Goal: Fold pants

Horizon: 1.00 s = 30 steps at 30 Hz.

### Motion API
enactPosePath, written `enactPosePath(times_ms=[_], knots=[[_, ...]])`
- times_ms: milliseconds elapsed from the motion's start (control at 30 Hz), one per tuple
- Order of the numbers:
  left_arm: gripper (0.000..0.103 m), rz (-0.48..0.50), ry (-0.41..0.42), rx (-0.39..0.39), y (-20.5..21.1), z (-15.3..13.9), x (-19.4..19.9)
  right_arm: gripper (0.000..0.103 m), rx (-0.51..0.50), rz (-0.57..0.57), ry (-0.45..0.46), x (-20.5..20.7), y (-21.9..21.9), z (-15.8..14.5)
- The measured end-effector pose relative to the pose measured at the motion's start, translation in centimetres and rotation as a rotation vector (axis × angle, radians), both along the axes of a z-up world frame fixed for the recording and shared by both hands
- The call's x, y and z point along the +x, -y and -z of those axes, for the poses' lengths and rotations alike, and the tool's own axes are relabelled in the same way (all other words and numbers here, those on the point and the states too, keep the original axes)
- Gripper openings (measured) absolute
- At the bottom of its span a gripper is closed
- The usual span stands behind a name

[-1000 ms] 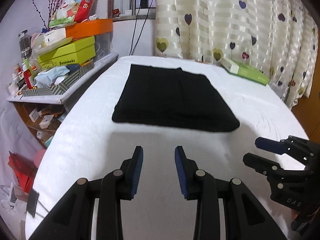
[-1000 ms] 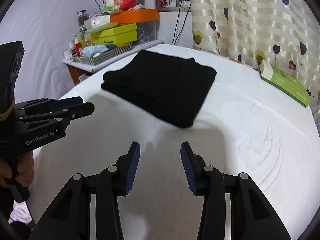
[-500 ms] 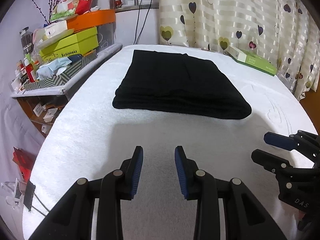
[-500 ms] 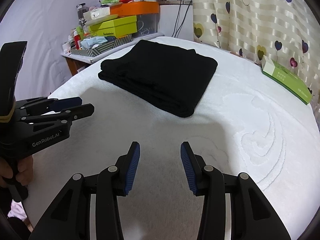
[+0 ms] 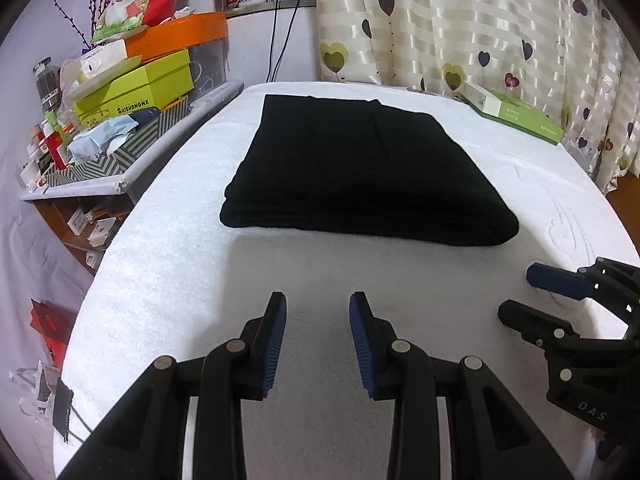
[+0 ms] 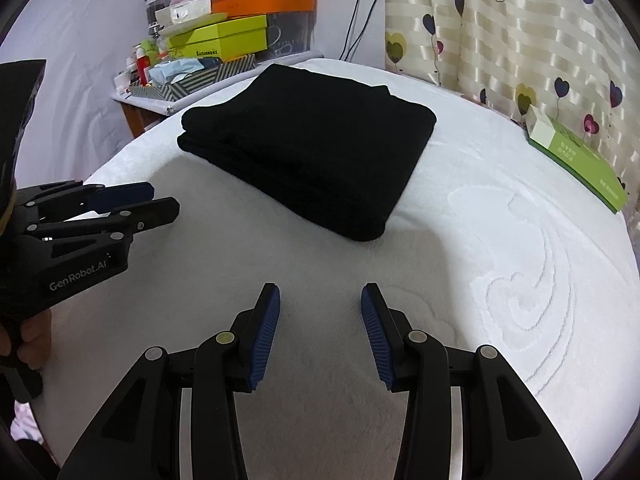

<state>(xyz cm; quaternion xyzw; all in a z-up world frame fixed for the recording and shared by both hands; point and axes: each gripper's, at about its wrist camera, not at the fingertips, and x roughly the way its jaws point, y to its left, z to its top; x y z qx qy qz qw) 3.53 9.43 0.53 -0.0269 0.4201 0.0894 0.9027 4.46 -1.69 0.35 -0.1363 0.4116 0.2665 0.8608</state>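
Black pants [image 5: 360, 168] lie folded into a neat thick rectangle on the white bed [image 5: 168, 264]; the right wrist view shows the pants [image 6: 312, 148] from their near right corner. My left gripper [image 5: 318, 316] hovers open over bare bedding, a short way in front of the fold's near edge. My right gripper [image 6: 320, 308] is open too, with nothing between its blue pads, short of the fold's corner. Each view catches the other tool: the right gripper [image 5: 532, 296] at the lower right, the left gripper [image 6: 160, 200] at the left, held by a hand [image 6: 28, 344].
A green flat box [image 5: 516, 114] lies on the bed's far right by the heart-patterned curtain [image 5: 480, 24]. Left of the bed stands a cluttered shelf [image 5: 120, 136] with yellow-green and orange boxes. White embossed bedding [image 6: 520, 280] spreads to the right of the pants.
Both grippers have come closer to the folded pants, which now fill more of each view. The pants have not moved and both stay open.
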Motion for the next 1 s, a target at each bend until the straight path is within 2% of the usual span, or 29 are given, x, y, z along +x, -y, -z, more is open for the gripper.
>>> enactPosePath(times_ms=[200, 333, 533, 1000], knots=[[0.037, -0.001, -0.01, 0.011, 0.03, 0.46, -0.01, 0.047, -0.008, -0.003, 0.003, 0.14, -0.1, 0.17], [0.042, -0.011, -0.013, 0.02, 0.0, 0.49, 0.04, 0.048, -0.011, -0.003, 0.005, 0.09, -0.18, 0.24], [0.042, -0.013, -0.014, 0.025, -0.13, 0.5, 0.03, 0.048, -0.014, -0.002, 0.007, 0.13, -0.16, 0.22], [0.047, -0.021, -0.012, -0.006, -0.47, 0.58, -0.01, 0.048, -0.012, -0.003, 0.005, 0.12, -0.19, 0.22]])
